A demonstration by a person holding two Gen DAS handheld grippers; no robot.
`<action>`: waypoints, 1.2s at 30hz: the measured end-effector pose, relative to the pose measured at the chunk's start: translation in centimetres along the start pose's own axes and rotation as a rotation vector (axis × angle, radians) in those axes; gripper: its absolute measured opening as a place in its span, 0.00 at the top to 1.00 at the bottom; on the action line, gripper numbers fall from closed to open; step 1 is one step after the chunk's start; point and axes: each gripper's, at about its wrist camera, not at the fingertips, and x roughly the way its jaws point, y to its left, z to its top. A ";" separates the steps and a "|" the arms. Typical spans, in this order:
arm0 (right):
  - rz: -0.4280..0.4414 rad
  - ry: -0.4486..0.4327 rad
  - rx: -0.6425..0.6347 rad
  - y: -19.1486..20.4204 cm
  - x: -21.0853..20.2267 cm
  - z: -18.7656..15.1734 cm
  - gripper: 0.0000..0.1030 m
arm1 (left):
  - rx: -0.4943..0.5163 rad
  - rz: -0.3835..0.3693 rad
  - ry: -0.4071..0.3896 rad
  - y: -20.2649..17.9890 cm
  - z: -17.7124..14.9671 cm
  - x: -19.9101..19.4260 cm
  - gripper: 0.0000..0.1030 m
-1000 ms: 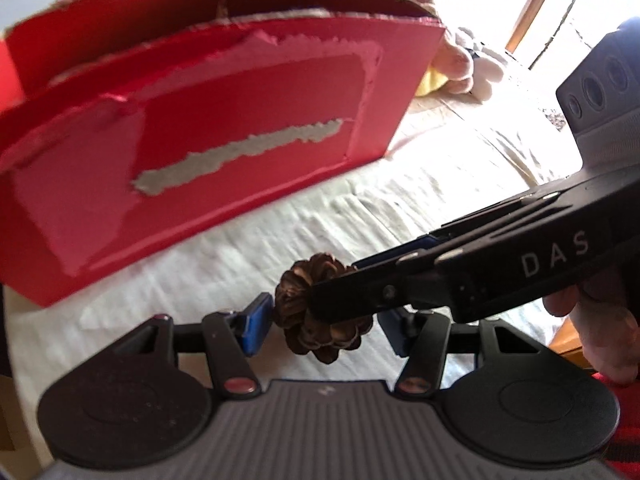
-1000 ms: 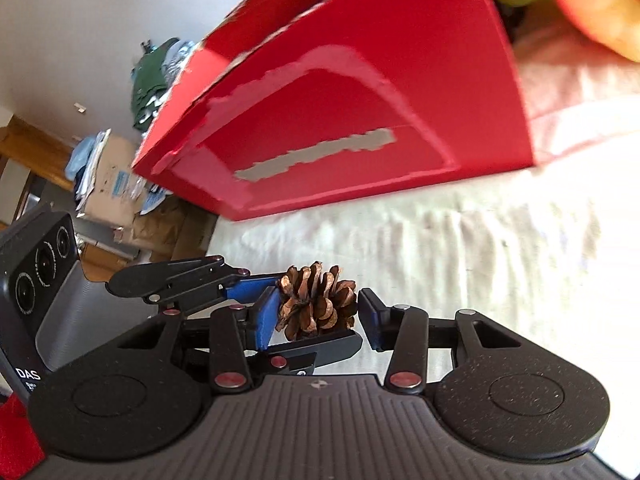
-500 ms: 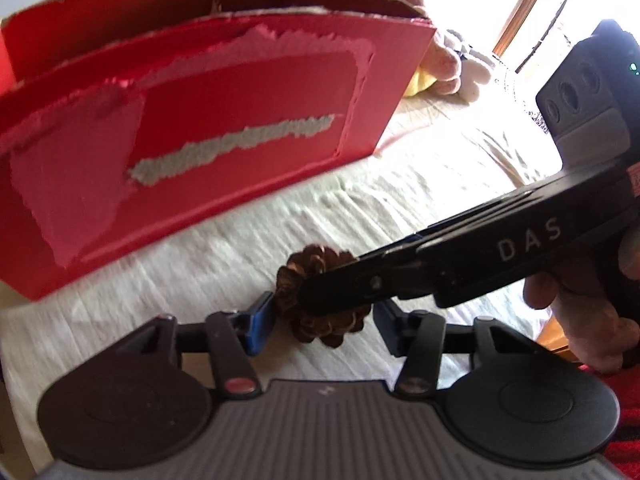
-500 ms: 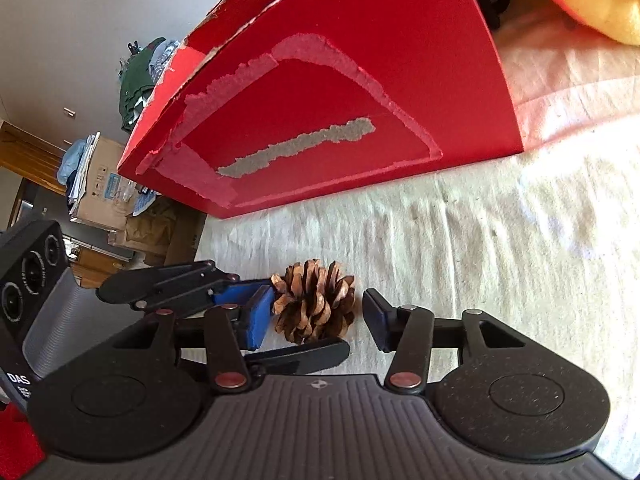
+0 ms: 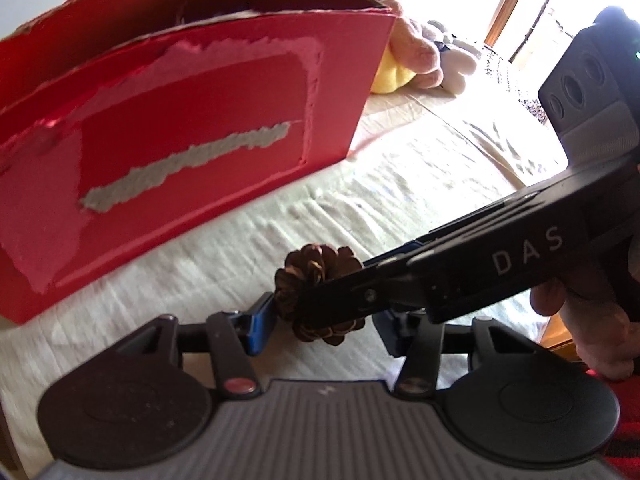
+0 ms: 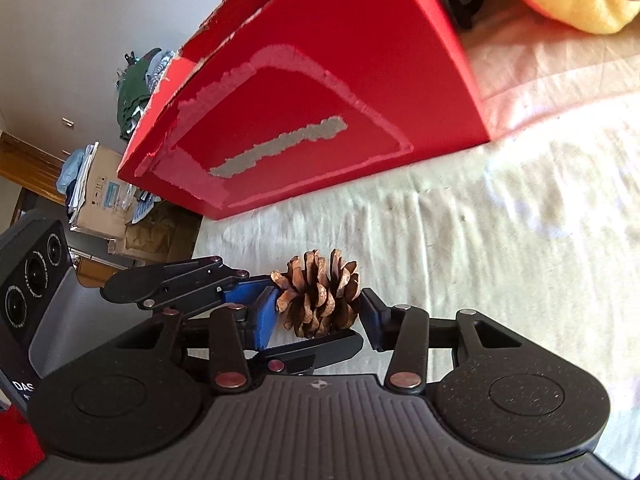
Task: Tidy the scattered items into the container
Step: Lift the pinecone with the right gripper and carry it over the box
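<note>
- Right gripper (image 6: 318, 314) is tilted down at the white cloth (image 6: 500, 220), and the pine cone (image 6: 320, 296) sits squarely between its two pads.
- Its jaws are closing to about half width: the blue pad meets the cone's left scales and the dark pad is up against its right edge.
- Left gripper (image 5: 320, 326) comes in crosswise from the right gripper's left, so the two pairs of fingers cross around the same cone.
- From the left wrist view, the left gripper's blue pad touches the cone's left side. The other pad is partly hidden behind the right gripper's black finger, so I cannot tell whether this pair actually grips. Its width is middling.
- The cone is upright, scales pointing up, with its base on the cloth, right at both sets of fingertips.
- The red box (image 5: 192, 120) stands ahead of both grippers, beyond the cone and well apart from it. Its torn front face is towards us and its top is open.
- A plush toy (image 5: 416, 52) lies past the box's right end, far ahead of the left gripper.
- The person's hand (image 5: 592, 320) wraps the right gripper's handle at the right edge.
</note>
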 end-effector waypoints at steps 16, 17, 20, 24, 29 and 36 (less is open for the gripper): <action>0.007 -0.076 -0.117 -2.3 -3.8 1.8 0.54 | -0.053 0.091 -0.082 -4.7 4.2 0.9 0.47; 0.010 -0.085 -0.130 -2.3 -4.1 2.0 0.54 | -0.059 0.096 -0.093 -4.9 4.4 0.7 0.47; 0.032 -0.115 -0.155 -2.3 -4.7 2.5 0.54 | -0.062 0.128 -0.135 -5.7 5.2 0.1 0.47; 0.086 -0.173 -0.187 -2.5 -5.8 3.3 0.54 | -0.072 0.167 -0.188 -6.2 6.1 -1.0 0.48; 0.150 -0.234 -0.202 -2.0 -6.4 3.9 0.54 | -0.086 0.172 -0.241 -6.3 7.1 -2.9 0.47; 0.144 -0.357 -0.266 0.4 -8.2 5.0 0.54 | -0.045 0.131 -0.323 -5.6 9.3 -5.3 0.48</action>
